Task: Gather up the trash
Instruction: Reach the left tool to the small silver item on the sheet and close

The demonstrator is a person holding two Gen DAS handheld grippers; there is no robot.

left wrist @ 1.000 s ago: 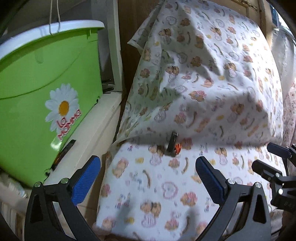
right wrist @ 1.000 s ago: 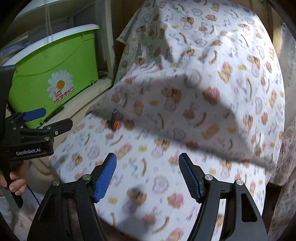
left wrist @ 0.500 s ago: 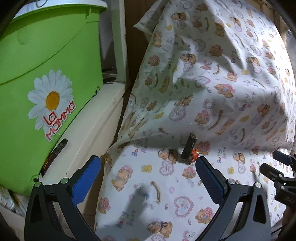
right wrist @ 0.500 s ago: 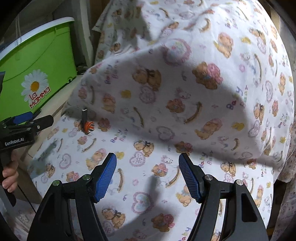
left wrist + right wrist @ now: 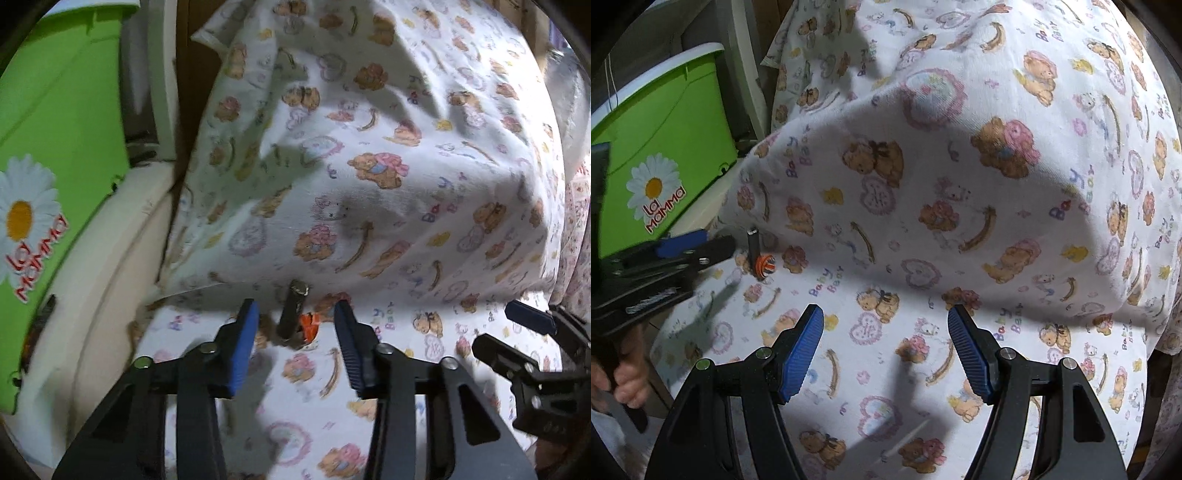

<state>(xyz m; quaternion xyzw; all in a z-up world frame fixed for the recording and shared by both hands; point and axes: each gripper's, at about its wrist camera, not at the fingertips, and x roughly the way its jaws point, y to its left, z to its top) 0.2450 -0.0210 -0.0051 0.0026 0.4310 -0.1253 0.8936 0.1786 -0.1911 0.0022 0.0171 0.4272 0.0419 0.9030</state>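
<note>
Trash: a small dark stick-like piece (image 5: pixel 292 314) with an orange-and-white bit at its foot lies on the printed sheet (image 5: pixel 369 221), at the fold where the flat part meets a raised, pillow-like mound.
Left gripper (image 5: pixel 295 345): jaws have just been closing; they stand partly spread on either side of the trash, not yet pinching it.
Right gripper (image 5: pixel 885 352): jaws spread wide, nothing between them, over flat sheet well to the right of the trash.
Left edge: the sheet ends beside a cream ledge (image 5: pixel 122 258); a green bin (image 5: pixel 55 147) with a daisy label stands on it, close by.
Open room: flat sheet in front of the mound, between the two grippers.
Person: fingers (image 5: pixel 626 380) wrap the left gripper's handle, low in the right wrist view.
Room: dim, with hard shadows on the sheet.
</note>
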